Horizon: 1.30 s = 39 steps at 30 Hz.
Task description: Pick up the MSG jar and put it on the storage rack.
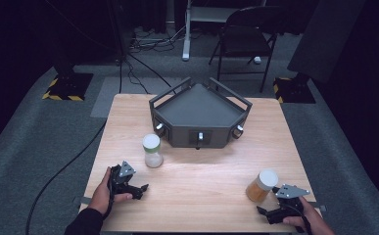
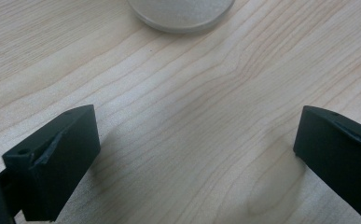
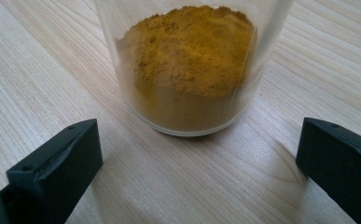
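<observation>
Pale matt wood-grain table [image 1: 197, 171]; clear glossy jar [image 3: 187, 65] of grainy ochre powder [image 3: 187, 51].

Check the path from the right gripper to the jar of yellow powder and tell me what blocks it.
Nothing visible blocks it. In the right gripper view, the jar of yellow powder stands just ahead of the open right gripper, with bare wooden table between the jaws and the glass. The white-lidded jar stands far off, near the left gripper.
</observation>
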Tool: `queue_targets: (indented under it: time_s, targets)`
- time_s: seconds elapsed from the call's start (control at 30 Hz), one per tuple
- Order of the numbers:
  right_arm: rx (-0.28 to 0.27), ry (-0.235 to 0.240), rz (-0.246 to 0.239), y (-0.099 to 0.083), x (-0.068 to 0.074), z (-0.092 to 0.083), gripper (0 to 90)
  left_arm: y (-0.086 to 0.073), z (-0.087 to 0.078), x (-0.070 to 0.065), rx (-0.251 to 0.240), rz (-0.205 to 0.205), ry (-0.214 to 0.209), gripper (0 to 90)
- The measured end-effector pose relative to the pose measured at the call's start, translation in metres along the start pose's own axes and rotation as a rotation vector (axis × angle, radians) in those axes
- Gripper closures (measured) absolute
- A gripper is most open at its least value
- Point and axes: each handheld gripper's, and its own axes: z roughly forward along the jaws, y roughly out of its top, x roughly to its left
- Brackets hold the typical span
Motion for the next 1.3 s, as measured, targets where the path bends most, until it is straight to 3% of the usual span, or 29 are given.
queue_targets:
  time_s: [0.77, 0.9, 1.17, 1.3]
  targets:
    - [-0.001, 0.003, -0.003, 0.000, -0.001, 0.000, 0.1, 0.000, 0.000, 0.001, -0.001, 0.008, -0.007, 0.5]
    - [-0.001, 0.003, -0.003, 0.000, -0.001, 0.000, 0.1, 0.000, -0.001, 0.002, -0.007, -0.011, -0.006, 2.4]
    - [-0.001, 0.003, -0.003, 0.000, -0.001, 0.000, 0.1, -0.004, -0.009, 0.004, -0.093, -0.046, -0.033, 2.1]
    - [-0.001, 0.003, -0.003, 0.000, -0.001, 0.000, 0.1, -0.002, -0.011, 0.000, -0.112, -0.035, -0.023, 2.0]
